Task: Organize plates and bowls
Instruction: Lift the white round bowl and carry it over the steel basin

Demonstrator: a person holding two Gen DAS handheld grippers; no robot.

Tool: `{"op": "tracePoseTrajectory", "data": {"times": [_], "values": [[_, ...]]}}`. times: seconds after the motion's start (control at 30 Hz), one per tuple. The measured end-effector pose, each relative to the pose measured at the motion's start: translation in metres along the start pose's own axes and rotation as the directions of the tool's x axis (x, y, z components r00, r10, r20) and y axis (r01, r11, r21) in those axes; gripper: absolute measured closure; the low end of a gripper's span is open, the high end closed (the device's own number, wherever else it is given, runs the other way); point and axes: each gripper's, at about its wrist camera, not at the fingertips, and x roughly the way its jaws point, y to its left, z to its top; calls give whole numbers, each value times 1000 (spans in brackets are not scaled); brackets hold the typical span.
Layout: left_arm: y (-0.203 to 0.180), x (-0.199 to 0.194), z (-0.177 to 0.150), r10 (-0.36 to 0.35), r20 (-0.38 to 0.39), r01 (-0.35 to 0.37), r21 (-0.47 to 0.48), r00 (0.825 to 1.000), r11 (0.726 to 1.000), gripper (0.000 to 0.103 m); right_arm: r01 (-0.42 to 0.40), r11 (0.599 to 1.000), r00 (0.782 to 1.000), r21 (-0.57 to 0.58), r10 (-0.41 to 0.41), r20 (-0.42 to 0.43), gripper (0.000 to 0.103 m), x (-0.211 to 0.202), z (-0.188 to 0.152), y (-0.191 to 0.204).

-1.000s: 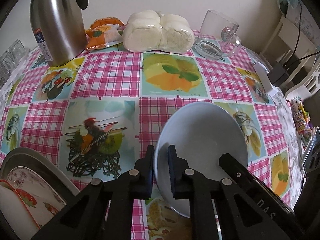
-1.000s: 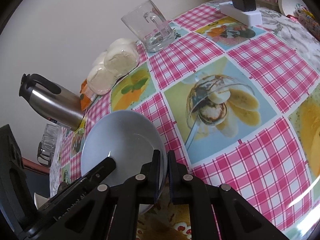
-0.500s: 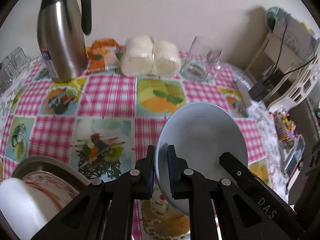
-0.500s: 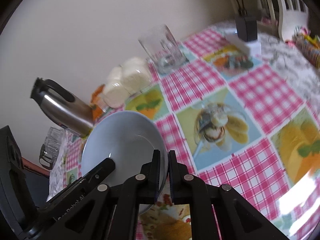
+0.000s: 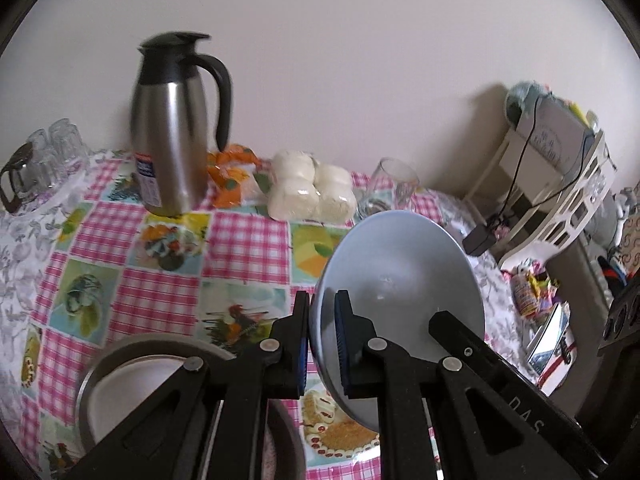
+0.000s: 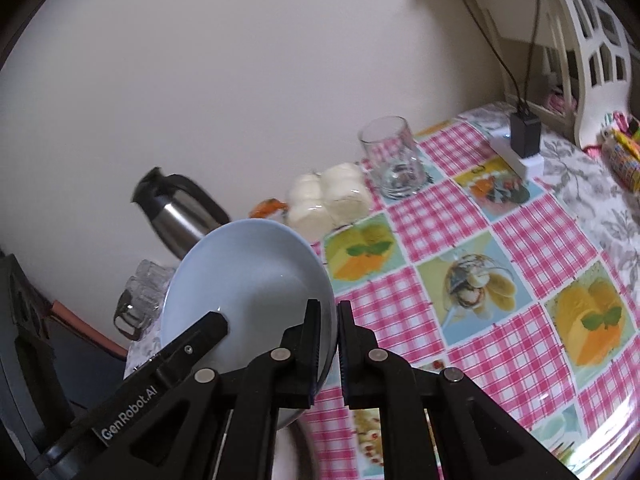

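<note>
Left wrist view: pale blue bowl [image 5: 400, 280] held clear above checked tablecloth [image 5: 120, 240], left gripper [image 5: 322, 344] clamped tight on one rim, right gripper [image 6: 328, 344] pinching opposite rim. Bowl smooth, glazed, round, empty. Grey metal basin [image 5: 120, 356] below holds white plates, likely destination; bowl not yet placed, task appears partway. Steel jug [image 5: 172, 140], wrapped white buns [image 5: 312, 192], clear glass mug [image 6: 394, 160] line wall
</note>
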Motion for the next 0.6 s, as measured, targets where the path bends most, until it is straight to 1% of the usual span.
{"op": "tracePoseTrajectory", "data": {"times": [0.13, 0.23, 0.37, 0.43, 0.6], "values": [[17, -21, 3, -14, 24, 14, -29, 1000, 999, 91, -20, 999, 1000, -46, 21, 17, 94, -12, -4, 26], [29, -37, 4, -18, 45, 20, -46, 999, 999, 91, -44, 997, 999, -63, 45, 14, 93, -16, -8, 42], [46, -54, 4, 2, 72, 4, -74, 997, 997, 91, -66, 995, 998, -80, 67, 13, 93, -20, -16, 61], [53, -59, 2, 10, 76, -3, -86, 997, 996, 91, -72, 993, 997, -94, 73, 9, 93, -19, -20, 71], [79, -68, -4, -4, 74, 14, -140, 997, 990, 91, -92, 990, 996, -110, 92, -8, 93, -17, -29, 88]]}}
